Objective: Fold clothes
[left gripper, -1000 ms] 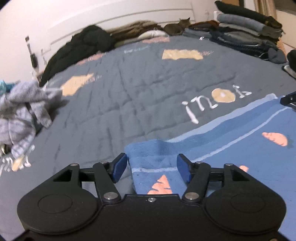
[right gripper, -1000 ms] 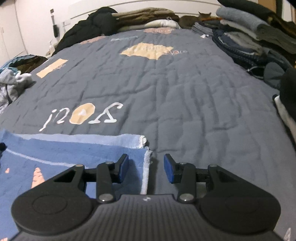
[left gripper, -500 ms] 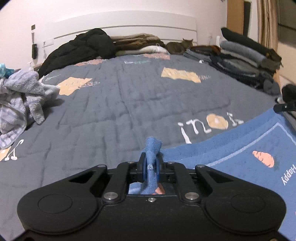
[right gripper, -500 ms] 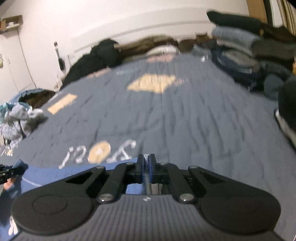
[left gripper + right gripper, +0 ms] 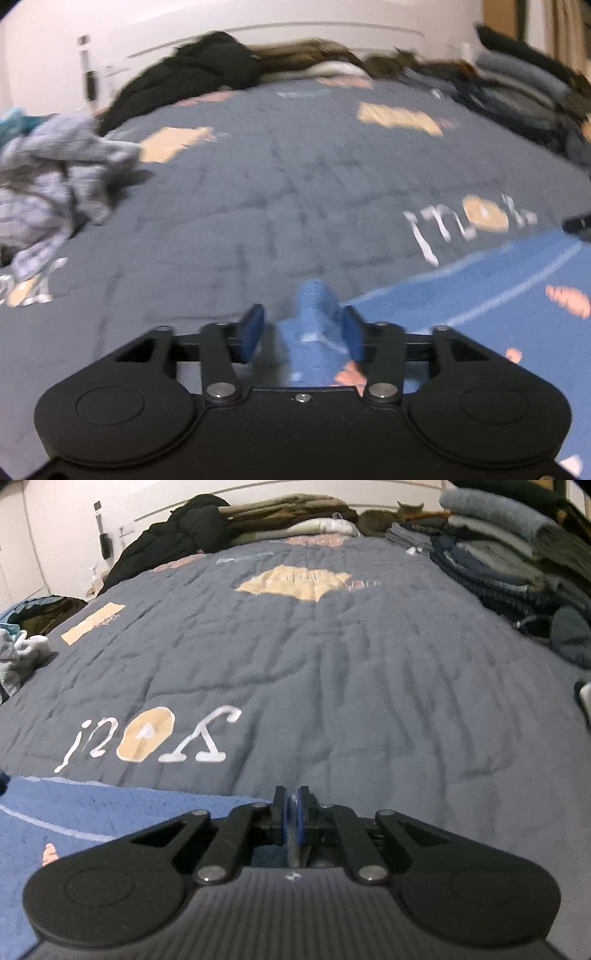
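Note:
A blue towel with orange carrot prints (image 5: pixel 480 295) lies on the grey quilt (image 5: pixel 295 184). My left gripper (image 5: pixel 301 332) is open, and a bunched corner of the towel (image 5: pixel 314 325) stands between its fingers, against the right finger. My right gripper (image 5: pixel 291 812) is shut on the towel's other corner, whose thin edge shows between the pads. The towel spreads to the left in the right wrist view (image 5: pixel 92 812). The left wrist view is blurred.
A crumpled grey garment (image 5: pixel 48 184) lies at the bed's left edge. Black and brown clothes (image 5: pixel 221 524) are piled at the headboard. Folded dark clothes (image 5: pixel 517 561) are stacked along the right side. A cat (image 5: pixel 391 515) lies at the back.
Both grippers shut on towel corners from an open state. Since half a second ago the left gripper has opened again, the corner still between its fingers. The right stays shut.

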The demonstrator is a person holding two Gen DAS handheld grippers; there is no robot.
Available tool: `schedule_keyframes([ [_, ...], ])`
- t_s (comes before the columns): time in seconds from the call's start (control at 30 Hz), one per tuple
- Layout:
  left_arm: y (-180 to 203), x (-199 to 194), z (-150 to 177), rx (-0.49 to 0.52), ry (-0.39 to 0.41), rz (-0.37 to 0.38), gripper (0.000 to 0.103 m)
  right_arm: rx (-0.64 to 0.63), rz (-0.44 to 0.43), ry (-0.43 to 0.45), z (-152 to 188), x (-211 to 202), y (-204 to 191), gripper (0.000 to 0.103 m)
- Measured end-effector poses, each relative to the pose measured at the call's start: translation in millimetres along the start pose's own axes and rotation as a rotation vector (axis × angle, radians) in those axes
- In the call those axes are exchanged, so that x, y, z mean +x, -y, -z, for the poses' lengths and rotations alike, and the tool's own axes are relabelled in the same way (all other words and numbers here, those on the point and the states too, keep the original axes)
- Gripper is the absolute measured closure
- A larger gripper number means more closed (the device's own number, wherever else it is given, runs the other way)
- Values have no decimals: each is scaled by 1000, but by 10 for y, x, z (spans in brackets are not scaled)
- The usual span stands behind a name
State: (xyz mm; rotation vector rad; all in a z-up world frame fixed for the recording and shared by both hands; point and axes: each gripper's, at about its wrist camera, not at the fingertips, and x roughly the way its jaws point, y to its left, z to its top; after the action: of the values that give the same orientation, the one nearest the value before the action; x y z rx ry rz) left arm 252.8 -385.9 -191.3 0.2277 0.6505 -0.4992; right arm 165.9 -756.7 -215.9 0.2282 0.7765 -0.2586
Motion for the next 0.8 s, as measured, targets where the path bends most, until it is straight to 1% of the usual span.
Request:
schedule_keyframes([
  [0.07, 37, -308, 36, -22, 34, 41, 54, -7, 9, 35, -24, -160, 4, 94],
  [0.13, 74, -615, 72, -44, 69, 81, 54, -5, 5, 63, -42, -331, 9, 94],
  [0.23, 163, -1052, 167, -79, 111, 149, 54, 17, 8, 112, -27, -730, -43, 94],
  [0.33, 419, -1312, 429, -137, 104, 253, 53, 21, -31, 111, 274, -969, -276, 94],
  [0.4, 593, -1372, 588, -162, 103, 294, 49, 24, -58, 108, 481, -1126, -435, 94],
  [0.43, 680, -1378, 671, -172, 100, 297, 47, 26, -71, 107, 584, -1204, -514, 94],
  [0.47, 758, -1362, 751, -173, 92, 293, 46, 27, -85, 106, 687, -1282, -594, 94],
  [0.53, 920, -1316, 913, -138, 101, 264, 46, 30, -112, 104, 894, -1438, -753, 94],
  [0.57, 995, -1282, 987, -113, 113, 226, 46, 31, -125, 103, 997, -1516, -832, 94],
  [0.63, 1128, -1177, 1110, -43, 125, 159, 42, 34, -152, 101, 1204, -1672, -991, 94],
  [0.67, 1175, -1127, 1156, -24, 126, 140, 40, 29, -140, 106, 1232, -1659, -978, 94],
  [0.8, 1121, -1064, 1250, 0, 137, 113, 31, 5, -79, 126, 1320, -1575, -889, 93],
])
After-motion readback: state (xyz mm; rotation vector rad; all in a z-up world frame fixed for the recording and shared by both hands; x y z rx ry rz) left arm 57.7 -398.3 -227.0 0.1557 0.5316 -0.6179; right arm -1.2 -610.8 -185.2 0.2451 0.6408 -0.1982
